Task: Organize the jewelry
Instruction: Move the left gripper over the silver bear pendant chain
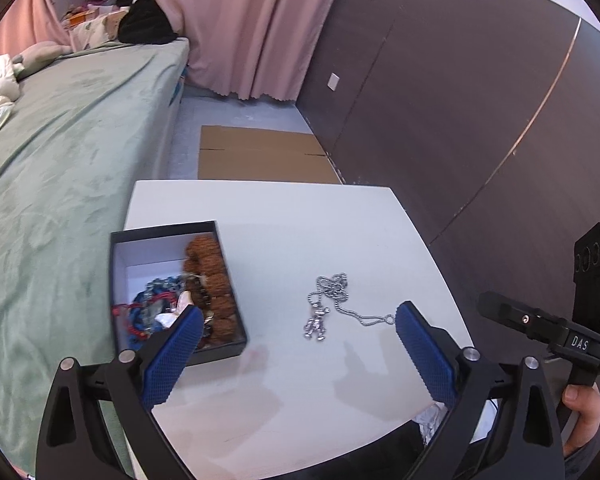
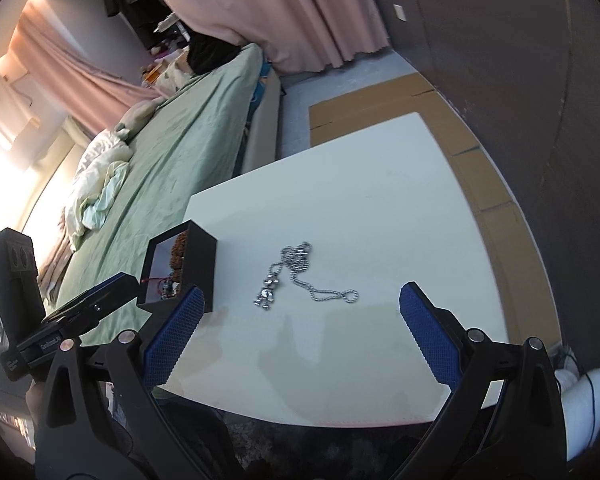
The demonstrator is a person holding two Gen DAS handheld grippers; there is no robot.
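Both the left hand-held gripper (image 1: pixel 296 322) and right hand-held gripper (image 2: pixel 300 300) gape empty above the necklace (image 1: pixel 328 306) mid-counter (image 1: pixel 300 216); the box (image 1: pixel 172 288) sits at its left edge.

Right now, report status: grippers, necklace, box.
Left gripper open, empty. Right gripper open, empty. Silver necklace loose on white table, outside black box. Nothing blocking it.

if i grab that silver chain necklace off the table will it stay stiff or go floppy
Probably floppy: the silver chain necklace lies in loose loops on the white table, so it should dangle. The small figure pendant likely swings as the heavy end. Thin links lying flat may slip from the pads.
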